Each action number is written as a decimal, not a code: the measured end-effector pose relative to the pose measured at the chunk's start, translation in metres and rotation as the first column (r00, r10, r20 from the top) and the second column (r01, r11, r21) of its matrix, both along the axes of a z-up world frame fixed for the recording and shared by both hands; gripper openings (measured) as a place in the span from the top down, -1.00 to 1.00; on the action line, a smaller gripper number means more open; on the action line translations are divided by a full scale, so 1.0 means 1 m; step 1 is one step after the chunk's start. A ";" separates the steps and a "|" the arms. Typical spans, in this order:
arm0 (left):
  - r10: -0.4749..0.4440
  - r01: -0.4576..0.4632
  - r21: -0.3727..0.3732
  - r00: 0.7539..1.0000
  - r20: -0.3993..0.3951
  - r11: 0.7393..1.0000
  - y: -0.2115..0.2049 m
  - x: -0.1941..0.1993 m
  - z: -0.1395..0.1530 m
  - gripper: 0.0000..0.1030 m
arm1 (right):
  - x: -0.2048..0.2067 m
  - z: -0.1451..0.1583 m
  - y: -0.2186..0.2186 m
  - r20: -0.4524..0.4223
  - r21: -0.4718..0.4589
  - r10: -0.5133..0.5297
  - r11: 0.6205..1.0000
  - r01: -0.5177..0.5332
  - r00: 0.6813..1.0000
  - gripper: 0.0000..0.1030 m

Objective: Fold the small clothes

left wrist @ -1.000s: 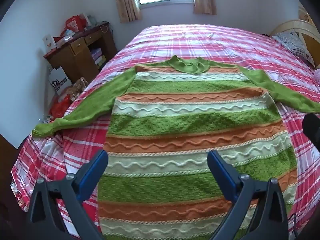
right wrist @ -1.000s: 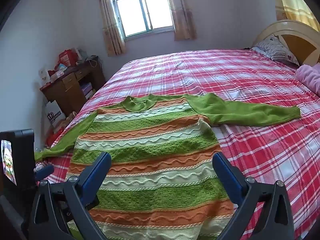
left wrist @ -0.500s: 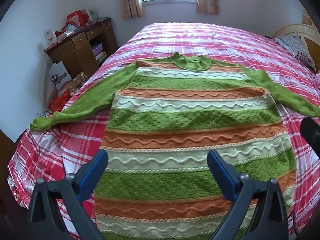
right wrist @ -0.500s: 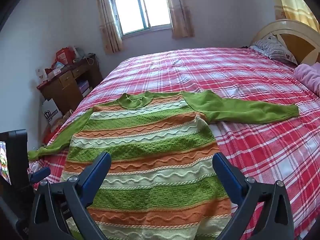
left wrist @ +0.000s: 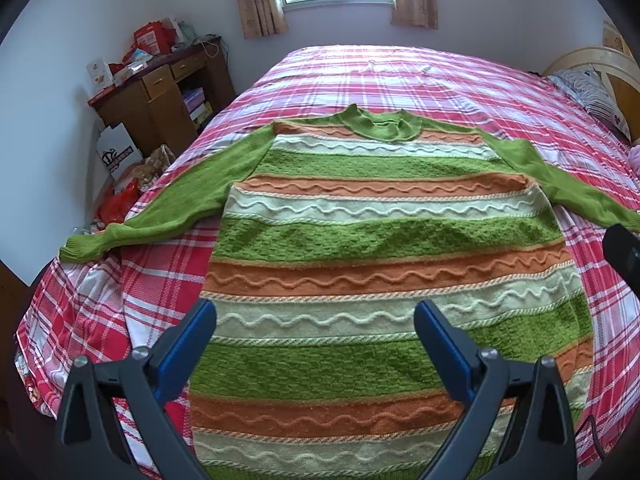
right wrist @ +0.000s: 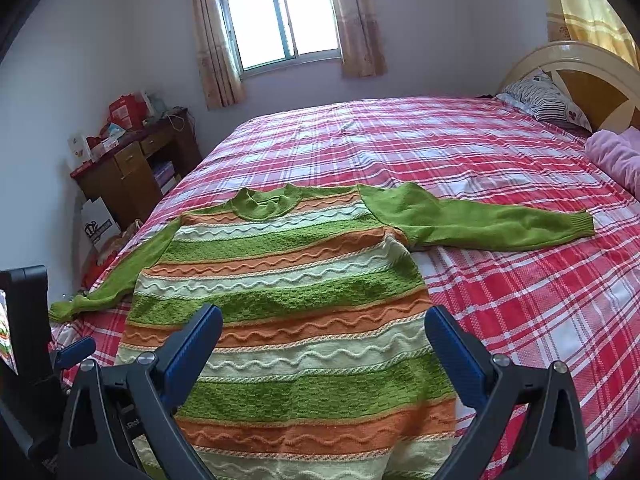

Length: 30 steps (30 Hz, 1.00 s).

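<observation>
over the last second both cameras have crept forward and risen a little, so the window and far wall sit higher in each view than they did, while the sweater [left wrist: 380,240] hasn't shifted a thread. i read that as still lining up, with no fold begun.

my left gripper [left wrist: 316,320] hangs above the lower body of the knit with its blue fingers spread wide and nothing between them. my right gripper [right wrist: 324,324] is spread just as wide and just as empty, over the same lower stripes, slightly toward the right side.

the sweater lies flat, front up, collar toward the window. its left sleeve [left wrist: 160,208] runs out to the bed's edge near the desk, the right sleeve [right wrist: 480,222] stretches straight toward the headboard side. i'd guess a sleeve gets picked up first.

the surface is a bed [right wrist: 480,152] with a red and pink plaid cover, soft, so a pinch may catch the sheet too. a cluttered wooden desk [left wrist: 160,92] stands by the left wall, a curtained window [right wrist: 280,20] beyond, a striped pillow [right wrist: 540,98] at the headboard.
</observation>
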State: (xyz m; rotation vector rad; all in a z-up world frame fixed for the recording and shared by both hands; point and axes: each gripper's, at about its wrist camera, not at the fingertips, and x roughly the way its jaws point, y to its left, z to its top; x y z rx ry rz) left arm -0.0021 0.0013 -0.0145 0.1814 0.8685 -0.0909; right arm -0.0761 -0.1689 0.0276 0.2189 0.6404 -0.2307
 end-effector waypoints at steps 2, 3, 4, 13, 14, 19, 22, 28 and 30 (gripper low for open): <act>0.000 0.000 -0.003 1.000 0.001 1.000 0.000 0.000 0.000 -0.96 | -0.001 0.001 0.000 0.002 -0.004 -0.002 1.000 0.002 1.000 -0.97; -0.001 0.001 -0.003 1.000 0.001 1.000 0.000 0.001 0.000 -0.96 | -0.002 0.002 0.000 0.006 -0.007 -0.003 1.000 0.003 1.000 -0.97; -0.002 0.002 -0.004 1.000 0.000 1.000 0.000 0.001 0.000 -0.96 | -0.003 0.003 0.000 0.012 -0.010 -0.006 1.000 0.006 1.000 -0.97; -0.002 0.002 -0.006 1.000 -0.002 1.000 0.000 0.001 0.000 -0.96 | -0.008 0.012 0.001 0.072 -0.103 -0.040 0.994 0.048 0.997 -0.97; -0.003 0.003 -0.006 1.000 -0.001 1.000 -0.001 0.000 0.000 -0.96 | -0.009 0.012 0.002 0.084 -0.120 -0.041 0.991 0.051 0.996 -0.97; -0.002 0.002 -0.008 1.000 0.000 1.000 0.000 0.001 0.000 -0.96 | -0.010 0.013 0.006 0.094 -0.170 -0.025 0.985 0.041 0.995 -0.97; -0.002 0.002 -0.007 1.000 -0.003 1.000 0.000 0.001 0.001 -0.96 | -0.009 0.011 0.005 0.087 -0.166 -0.030 0.985 0.045 0.996 -0.97; 0.001 -0.001 -0.007 1.000 -0.007 1.000 0.000 0.002 0.002 -0.96 | -0.005 0.008 -0.001 0.055 -0.123 0.005 0.992 0.002 0.998 -0.97; 0.000 -0.001 -0.006 1.000 -0.006 1.000 0.001 0.002 0.001 -0.96 | -0.005 0.006 -0.002 0.045 -0.105 0.005 0.994 0.000 0.999 -0.97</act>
